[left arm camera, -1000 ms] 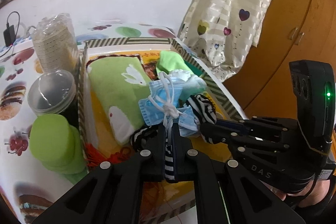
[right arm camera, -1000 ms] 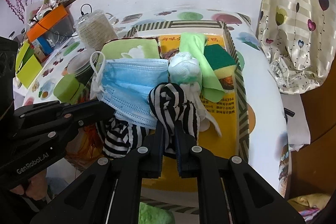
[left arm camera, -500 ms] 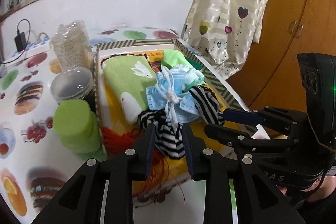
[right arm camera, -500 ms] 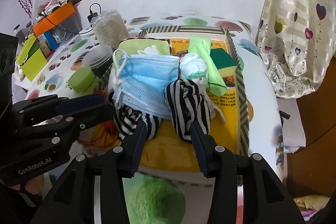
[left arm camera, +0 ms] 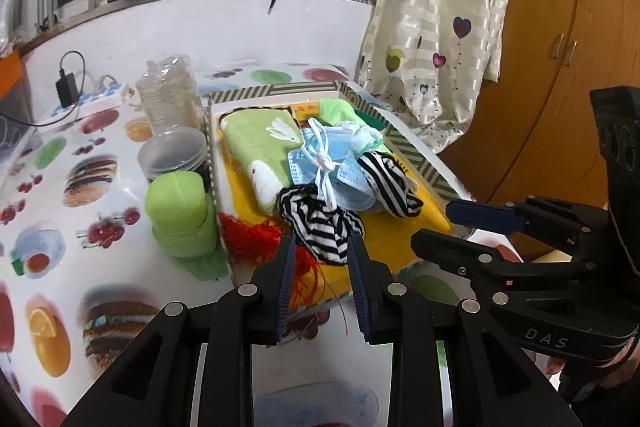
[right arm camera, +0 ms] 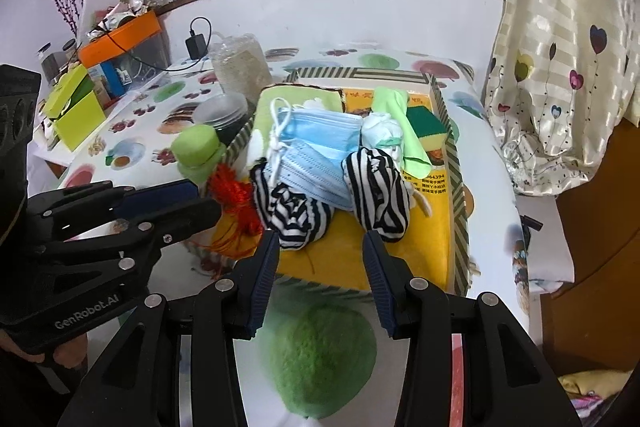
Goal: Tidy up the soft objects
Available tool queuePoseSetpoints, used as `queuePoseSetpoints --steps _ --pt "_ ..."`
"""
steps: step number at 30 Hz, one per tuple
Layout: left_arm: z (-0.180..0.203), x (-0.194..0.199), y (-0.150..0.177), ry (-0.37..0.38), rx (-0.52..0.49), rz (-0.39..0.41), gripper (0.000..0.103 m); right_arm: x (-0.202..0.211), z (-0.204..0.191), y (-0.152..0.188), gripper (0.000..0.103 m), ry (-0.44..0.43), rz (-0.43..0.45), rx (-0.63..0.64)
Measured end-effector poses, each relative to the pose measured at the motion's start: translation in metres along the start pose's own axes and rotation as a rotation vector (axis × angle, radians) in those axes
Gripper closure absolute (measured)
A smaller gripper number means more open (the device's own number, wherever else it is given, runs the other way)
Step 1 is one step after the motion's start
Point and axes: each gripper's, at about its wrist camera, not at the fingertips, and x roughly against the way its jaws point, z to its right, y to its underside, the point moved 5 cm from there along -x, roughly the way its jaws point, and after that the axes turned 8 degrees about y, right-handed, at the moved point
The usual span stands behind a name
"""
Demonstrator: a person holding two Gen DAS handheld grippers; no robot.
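A shallow box with a striped rim (left arm camera: 416,153) (right arm camera: 456,187) holds soft things. Among them are a green rabbit towel (left arm camera: 256,147), blue face masks (left arm camera: 340,167) (right arm camera: 316,143), a green cloth (right arm camera: 400,119), a sponge (right arm camera: 426,125) and a red tassel (left arm camera: 256,235). A black-and-white striped cloth (left arm camera: 320,223) (right arm camera: 378,195) lies in the box's near part, partly under the masks. My left gripper (left arm camera: 321,239) stands open just short of its left bunch and does not touch it. My right gripper (right arm camera: 320,237) is open wider at the box's near edge, empty.
Left of the box stand a green lidded tub (left arm camera: 176,203), a clear tub (left arm camera: 172,155) and a cup stack (left arm camera: 168,95). A green fuzzy ball (right arm camera: 320,347) lies under my right gripper. A curtain (left arm camera: 440,27) and wooden cabinet (left arm camera: 560,67) close the right side.
Both grippers opened and let go of the striped cloth, which now rests in the box. Both hands drew back from the box, toward the table's near edge.
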Motion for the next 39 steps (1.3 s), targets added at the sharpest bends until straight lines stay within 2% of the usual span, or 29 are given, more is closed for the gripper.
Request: queuePoseSetpoints --steps 9,19,39 --pt "0.003 0.017 0.018 -0.04 0.011 0.018 0.078 0.014 -0.015 0.011 0.058 -0.009 0.025 0.002" --pt "-0.002 0.021 0.04 -0.066 0.037 0.0 0.078 0.013 -0.03 0.027 0.058 -0.017 0.014 0.004" --pt "-0.011 0.012 0.049 -0.079 0.047 -0.021 0.078 0.003 -0.035 0.034 0.058 0.011 -0.003 -0.008"
